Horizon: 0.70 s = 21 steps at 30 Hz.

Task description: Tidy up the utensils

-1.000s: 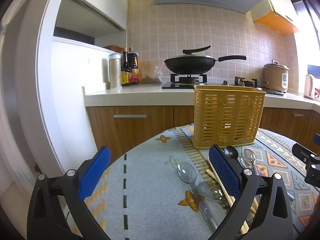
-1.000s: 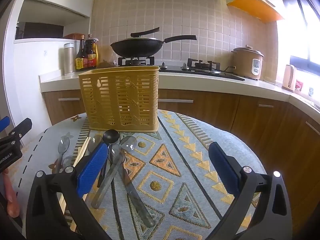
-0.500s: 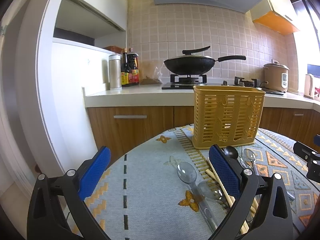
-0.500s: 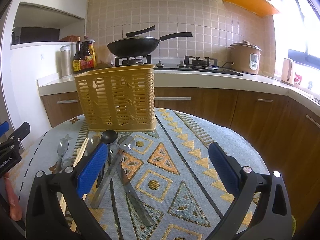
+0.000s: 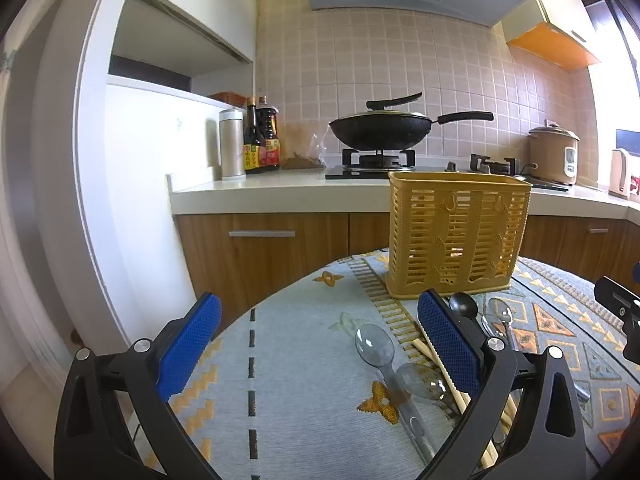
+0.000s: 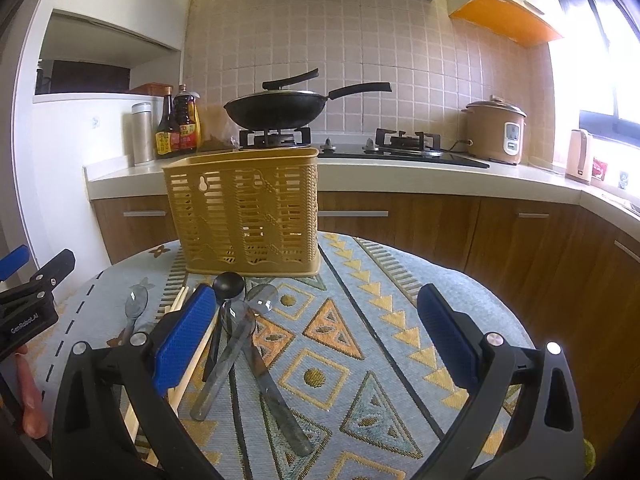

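A yellow slotted utensil basket (image 5: 458,236) stands upright on the patterned tablecloth; it also shows in the right wrist view (image 6: 246,210). In front of it lie loose utensils: clear plastic spoons (image 5: 376,350) (image 6: 230,340), a black spoon (image 6: 228,285) (image 5: 462,305) and wooden chopsticks (image 5: 440,372) (image 6: 180,364). My left gripper (image 5: 318,346) is open and empty, hovering left of the pile. My right gripper (image 6: 316,336) is open and empty, above the pile's right side.
The round table edge (image 5: 240,320) curves close on the left. Behind is a kitchen counter (image 5: 280,196) with a wok (image 5: 382,130), sauce bottles (image 5: 260,142), a rice cooker (image 6: 496,130) and wooden cabinets (image 6: 400,220).
The right wrist view has shifted slightly, bringing the basket and utensils a little closer. The left gripper has barely moved. Both grippers stay open.
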Each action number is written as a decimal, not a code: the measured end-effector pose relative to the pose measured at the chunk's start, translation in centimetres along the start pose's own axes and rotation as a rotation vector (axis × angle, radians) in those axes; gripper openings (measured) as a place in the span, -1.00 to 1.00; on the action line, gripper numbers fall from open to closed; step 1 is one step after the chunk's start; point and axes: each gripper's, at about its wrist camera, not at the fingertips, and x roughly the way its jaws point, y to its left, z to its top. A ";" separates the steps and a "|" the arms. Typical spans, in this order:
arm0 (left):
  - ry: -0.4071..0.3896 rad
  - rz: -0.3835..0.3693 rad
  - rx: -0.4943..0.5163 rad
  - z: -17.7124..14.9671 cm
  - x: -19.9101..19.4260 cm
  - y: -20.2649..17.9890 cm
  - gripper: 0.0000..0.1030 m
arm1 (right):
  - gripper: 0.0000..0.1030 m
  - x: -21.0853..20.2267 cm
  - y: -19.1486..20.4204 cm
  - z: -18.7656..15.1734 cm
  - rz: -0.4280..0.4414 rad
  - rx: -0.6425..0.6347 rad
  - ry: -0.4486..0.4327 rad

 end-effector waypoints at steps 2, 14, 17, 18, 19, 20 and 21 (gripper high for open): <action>-0.008 0.001 0.006 0.0 -0.2 -0.1 0.86 | 0.86 -0.2 0.1 0.1 0.006 -0.007 -0.008; -0.008 0.002 0.007 -0.1 -0.1 -0.1 0.86 | 0.86 -0.5 0.1 0.2 0.015 -0.007 -0.021; -0.006 -0.001 0.003 -0.1 -0.1 0.0 0.86 | 0.86 -0.4 0.1 0.3 0.015 -0.009 -0.019; -0.005 -0.001 0.002 -0.1 -0.1 0.0 0.86 | 0.86 -0.4 0.1 0.2 0.015 -0.010 -0.018; -0.004 -0.001 0.001 -0.1 -0.1 0.0 0.86 | 0.86 -0.4 0.0 0.2 0.015 -0.010 -0.017; -0.003 -0.001 0.001 -0.1 -0.1 -0.1 0.86 | 0.86 -0.4 0.0 0.2 0.015 -0.009 -0.017; -0.003 0.000 0.002 -0.1 -0.1 -0.1 0.86 | 0.86 -0.4 0.1 0.2 0.016 -0.009 -0.017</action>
